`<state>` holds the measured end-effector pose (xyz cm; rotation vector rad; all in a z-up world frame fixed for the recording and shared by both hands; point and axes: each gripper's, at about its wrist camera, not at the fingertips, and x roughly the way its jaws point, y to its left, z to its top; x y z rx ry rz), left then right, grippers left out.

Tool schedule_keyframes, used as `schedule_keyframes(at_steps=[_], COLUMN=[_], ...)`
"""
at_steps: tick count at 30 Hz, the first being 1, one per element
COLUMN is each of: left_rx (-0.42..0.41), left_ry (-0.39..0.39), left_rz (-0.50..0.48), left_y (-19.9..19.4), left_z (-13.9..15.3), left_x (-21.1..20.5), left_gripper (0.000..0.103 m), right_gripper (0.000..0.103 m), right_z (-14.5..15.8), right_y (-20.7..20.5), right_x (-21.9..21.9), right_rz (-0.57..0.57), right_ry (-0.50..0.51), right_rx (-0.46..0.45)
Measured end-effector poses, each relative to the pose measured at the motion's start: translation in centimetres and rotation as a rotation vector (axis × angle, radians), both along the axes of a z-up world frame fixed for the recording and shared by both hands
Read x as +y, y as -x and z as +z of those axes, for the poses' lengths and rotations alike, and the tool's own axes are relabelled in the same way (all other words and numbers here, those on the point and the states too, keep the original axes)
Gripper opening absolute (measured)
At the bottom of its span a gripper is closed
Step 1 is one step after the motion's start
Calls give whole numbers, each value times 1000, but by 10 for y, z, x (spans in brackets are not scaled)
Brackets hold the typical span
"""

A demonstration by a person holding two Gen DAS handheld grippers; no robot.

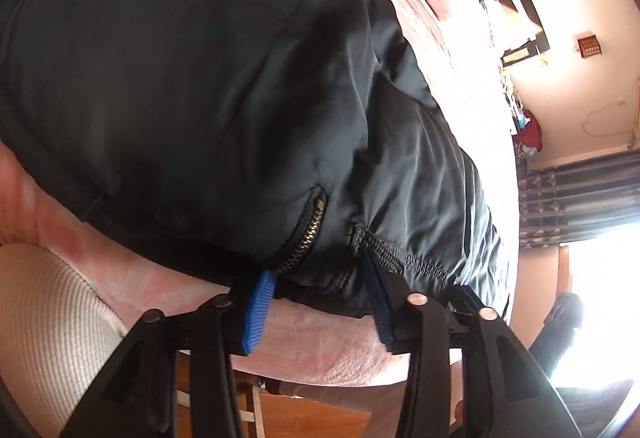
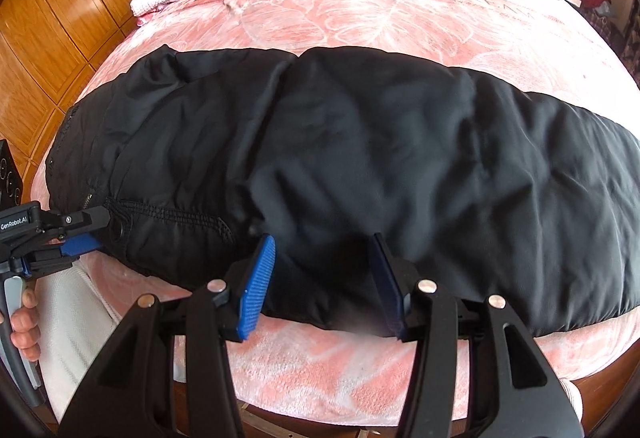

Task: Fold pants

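Black pants (image 2: 360,157) soft, slick, lie along bed (image 2: 360,366) near edge. My left tool (image 1: 320,302) straddles waistband, narrowing; right tool (image 2: 324,286) half-open over leg edge.

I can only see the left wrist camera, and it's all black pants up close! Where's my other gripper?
Observer: The right gripper is farther along the pants, with its jaws on either side of their near edge. I can't tell if they're pinching.
Operator: Are the pants all stretched out?
Observer: Yes. They lie sideways across the pink blanket and run out of the picture on the right.
Operator: What's next to the bed?
Observer: A wooden wardrobe stands on the left side of the right wrist view.
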<state>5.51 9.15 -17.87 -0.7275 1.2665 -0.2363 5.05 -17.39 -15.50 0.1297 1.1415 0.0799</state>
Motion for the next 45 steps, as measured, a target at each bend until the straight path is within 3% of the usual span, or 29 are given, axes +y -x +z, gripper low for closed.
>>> schedule_keyframes(at_steps=[1,4,9,13,19,24,32,35,37,39,42,45], left_rx=[0,8,-83,-53,-86,-106,-175,-180,-185,-176,-194,-231], left_ry=[20,34,-113,-136,-169,-209,-353,-415,-413,-410,-345,-363], left_rz=[18,50,66,70,47,19,-31,-35,-36,-80,-200,-313], left_y=[0,0,17,17,17,26,35,39,43,47,51,46], left_z=[-3,-9,17,7,19,25,37,41,44,45,46,46], left_x=[3,7,2,9,-1,-17,-51,-65,-72,-87,-122,-160], left_gripper=[28,17,13,13,21,32,36,37,38,37,39,39], right_gripper=[50,49,50,51,52,55,55,55,55,55,55,56], right_z=[-1,-3,-3,-10,-4,22,34,27,19,14,9,7], right_y=[0,0,0,-1,-1,16,82,108,115,116,108,99], right_x=[0,1,5,11,-1,-46,-204,-242,-255,-259,-250,-243], right_rz=[1,3,21,43,33,-44,-427,-526,-553,-560,-533,-520], right_ry=[0,7,-21,-24,-46,-58,49,55,23,-7,-25,-31], right_rx=[1,5,8,6,-8,-68,-25,7,23,24,20,28])
